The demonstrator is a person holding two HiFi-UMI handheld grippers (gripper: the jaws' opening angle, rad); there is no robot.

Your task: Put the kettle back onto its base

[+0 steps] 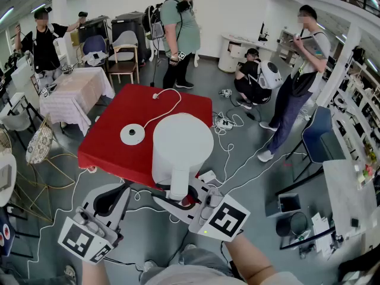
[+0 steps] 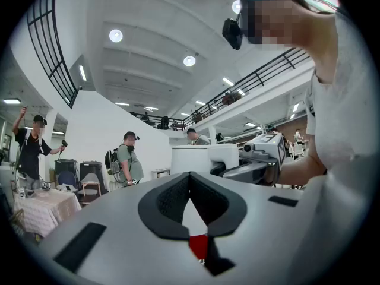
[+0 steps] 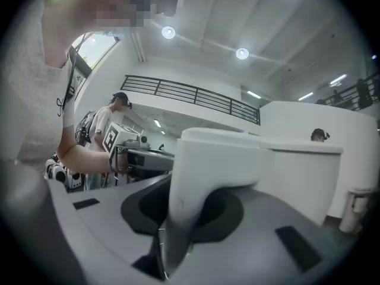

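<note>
My right gripper [image 1: 181, 196] is shut on the handle of the white kettle [image 1: 181, 147], which hangs upright over the near edge of the red table [image 1: 107, 153]. In the right gripper view the white handle [image 3: 199, 177] fills the space between the jaws of the right gripper [image 3: 178, 224]. The round white base [image 1: 132, 134] lies on the table, left of the kettle, and its white cable [image 1: 169, 103] runs toward the far edge. Nothing is in my left gripper [image 1: 111, 199], which is shut at the lower left, short of the table. In its own view the left gripper [image 2: 191, 215] looks level toward the kettle [image 2: 202, 158].
Several people stand or crouch around the room beyond the table. A cloth-covered table [image 1: 74, 94] and chairs [image 1: 123, 55] are at the back left. Cables and a power strip [image 1: 223, 123] lie on the floor to the right. A grey desk [image 1: 350, 200] is at the far right.
</note>
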